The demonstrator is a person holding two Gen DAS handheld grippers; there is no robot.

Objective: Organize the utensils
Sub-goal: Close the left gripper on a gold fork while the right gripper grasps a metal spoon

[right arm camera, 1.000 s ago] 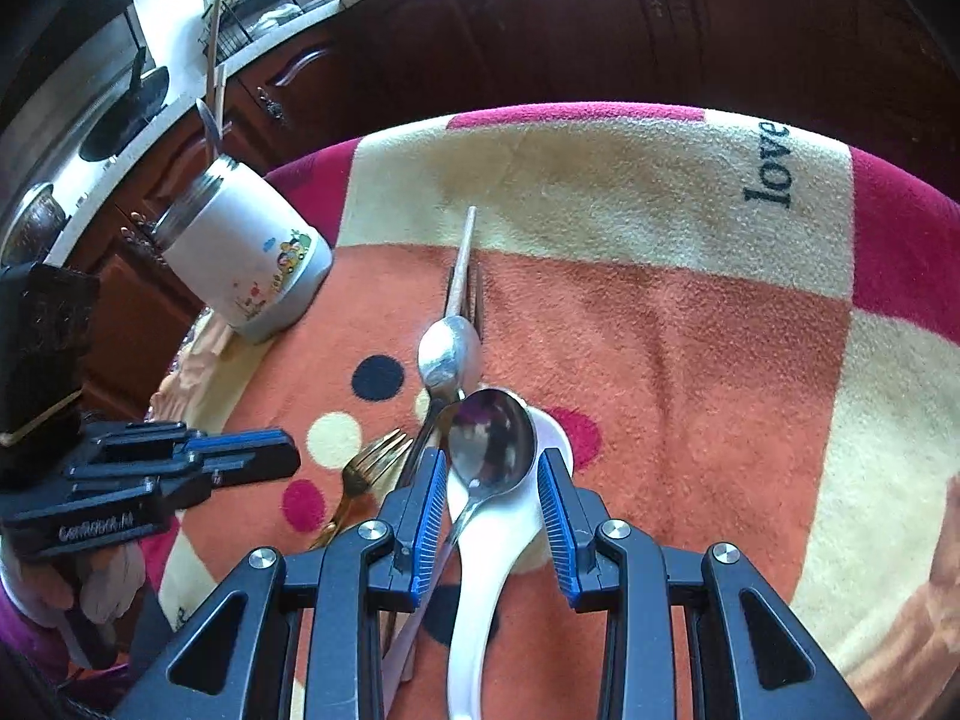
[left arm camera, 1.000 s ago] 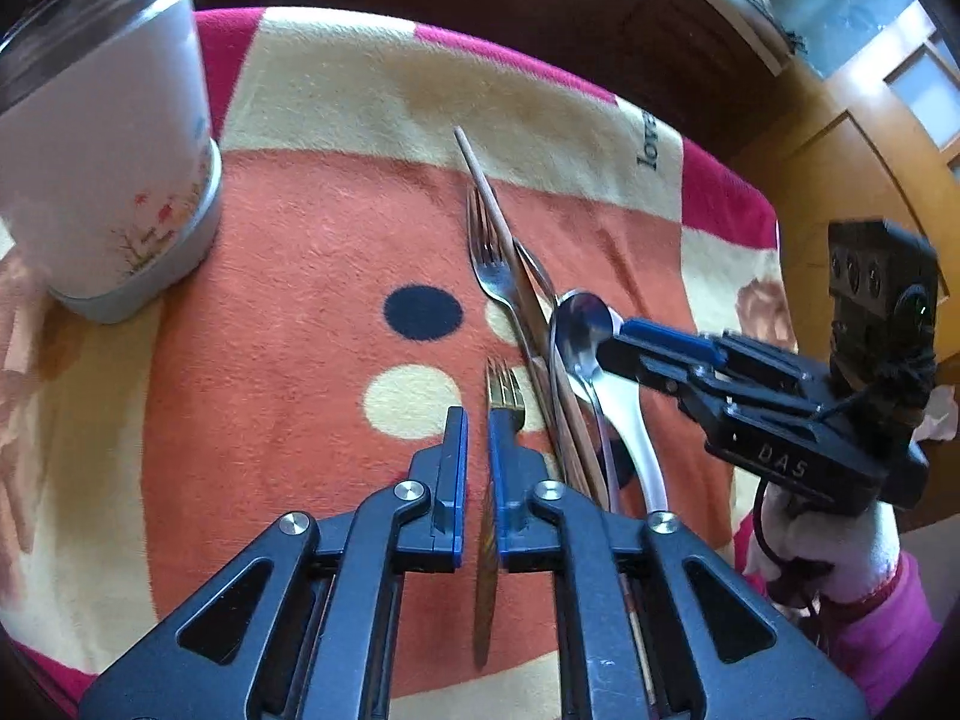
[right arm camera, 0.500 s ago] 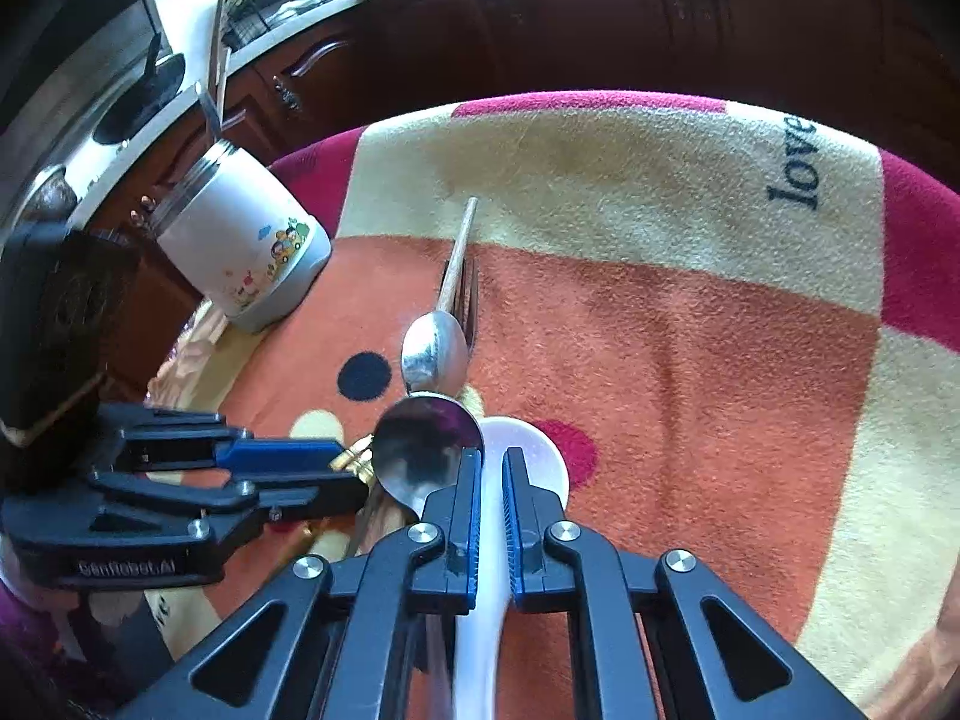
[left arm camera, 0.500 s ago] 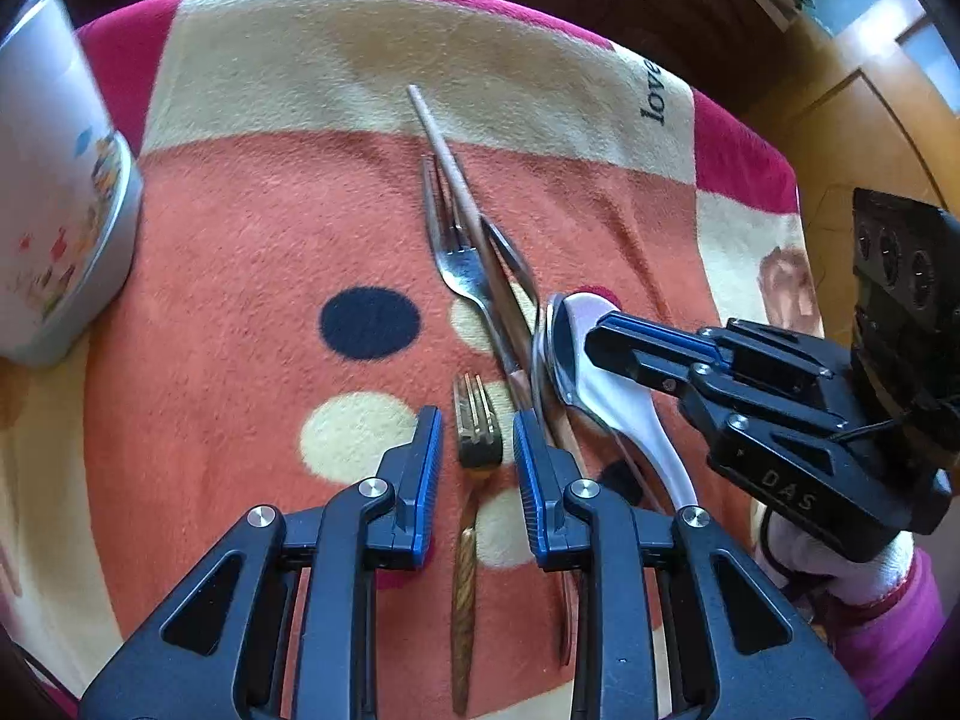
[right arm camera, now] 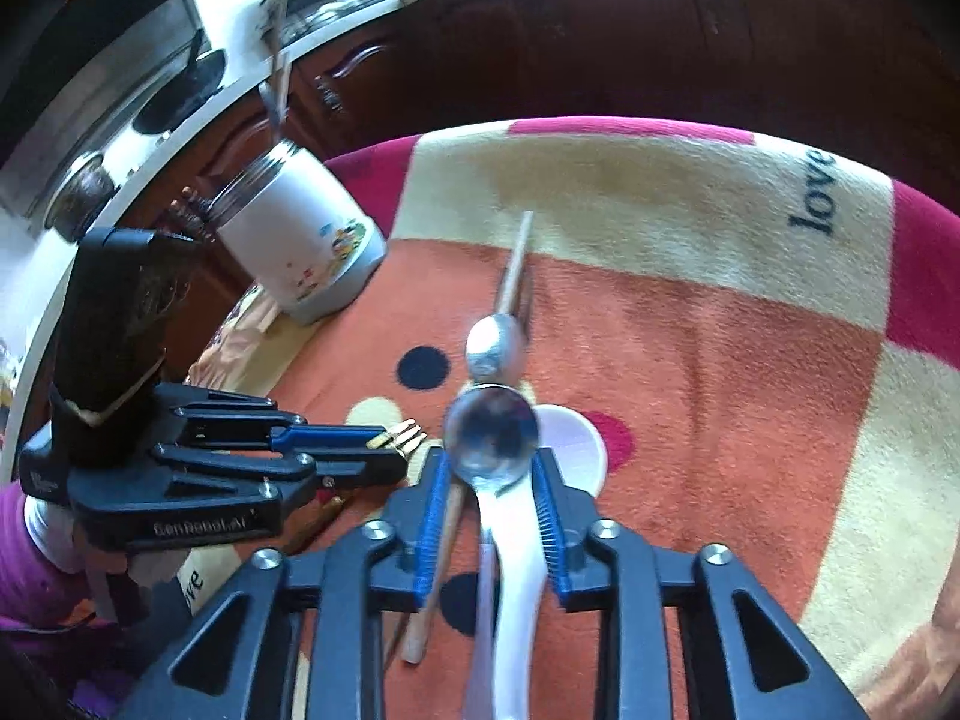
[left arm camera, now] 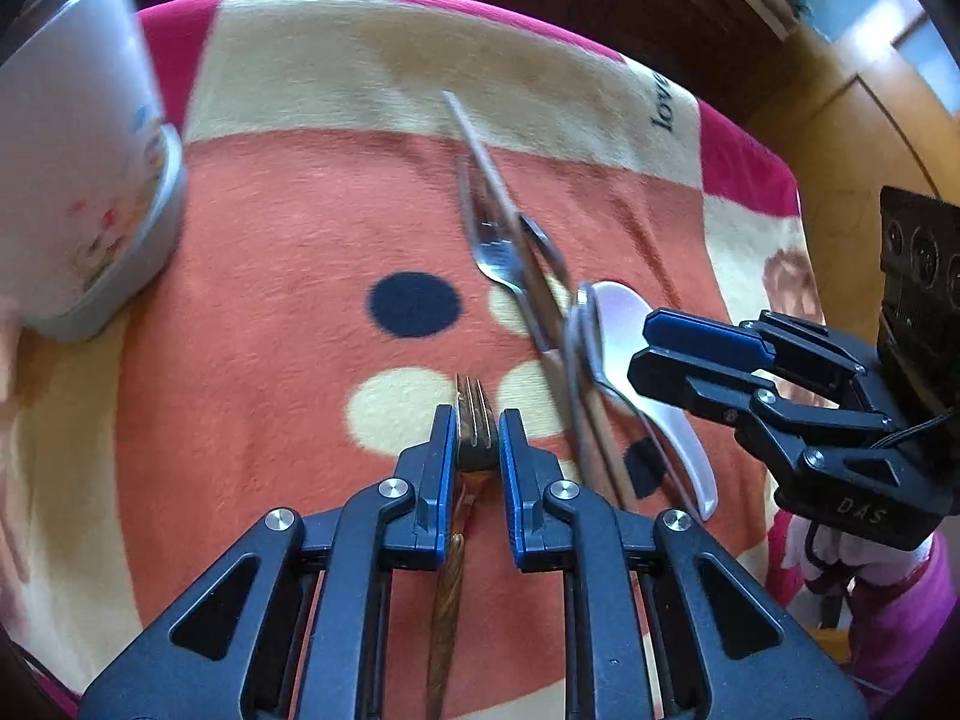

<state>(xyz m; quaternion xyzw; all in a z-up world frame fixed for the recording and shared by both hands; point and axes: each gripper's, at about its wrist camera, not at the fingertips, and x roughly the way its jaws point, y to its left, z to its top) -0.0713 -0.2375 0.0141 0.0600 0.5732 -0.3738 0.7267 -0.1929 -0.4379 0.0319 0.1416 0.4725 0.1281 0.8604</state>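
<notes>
The left gripper (left arm camera: 474, 435) is closing around the gold fork (left arm camera: 471, 420) and the right gripper (right arm camera: 491, 480), reopening, is straddling a metal spoon (right arm camera: 492, 438), while every utensil is lying outside the jar (left arm camera: 78, 180) at upper left.

Home kitchen: stove (right arm camera: 174, 90), dark wood cabinets (right arm camera: 540, 60), patterned blanket (right arm camera: 690, 330) over table.
</notes>
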